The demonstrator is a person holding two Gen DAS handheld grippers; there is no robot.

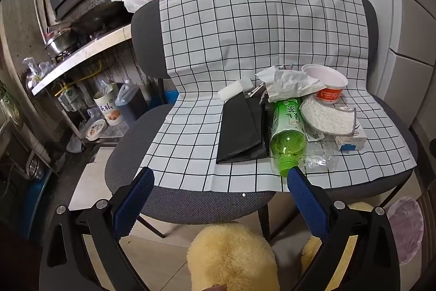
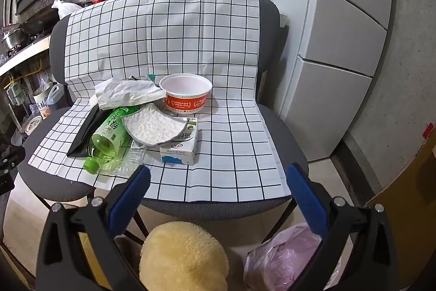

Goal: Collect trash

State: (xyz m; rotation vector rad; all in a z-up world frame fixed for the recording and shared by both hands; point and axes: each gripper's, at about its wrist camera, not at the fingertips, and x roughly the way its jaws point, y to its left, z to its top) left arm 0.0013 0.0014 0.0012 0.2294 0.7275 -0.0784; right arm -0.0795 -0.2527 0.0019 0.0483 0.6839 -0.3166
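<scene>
Trash lies on a chair draped in a white checked cloth (image 1: 245, 45) (image 2: 231, 141). A green plastic bottle (image 1: 287, 132) (image 2: 109, 134) lies on its side beside a folded black bag (image 1: 242, 130) (image 2: 83, 132). Also there: crumpled white paper (image 1: 288, 83) (image 2: 128, 93), an orange-banded paper bowl (image 1: 328, 86) (image 2: 186, 94), a white round pad (image 1: 327, 116) (image 2: 154, 126), a small carton (image 1: 350, 139) (image 2: 181, 147), a clear crushed bottle (image 1: 320, 154) (image 2: 130, 157) and a white sponge block (image 1: 235, 89). My left gripper (image 1: 220, 175) and right gripper (image 2: 218, 172) are open, empty, before the seat's front edge.
A bin lined with a pink bag (image 2: 286, 261) (image 1: 406, 228) stands on the floor under the chair's right front. A yellow fluffy slipper (image 1: 231, 255) (image 2: 185, 255) is below the grippers. A fridge (image 2: 346, 45) is to the right, a stove counter (image 1: 81, 51) to the left.
</scene>
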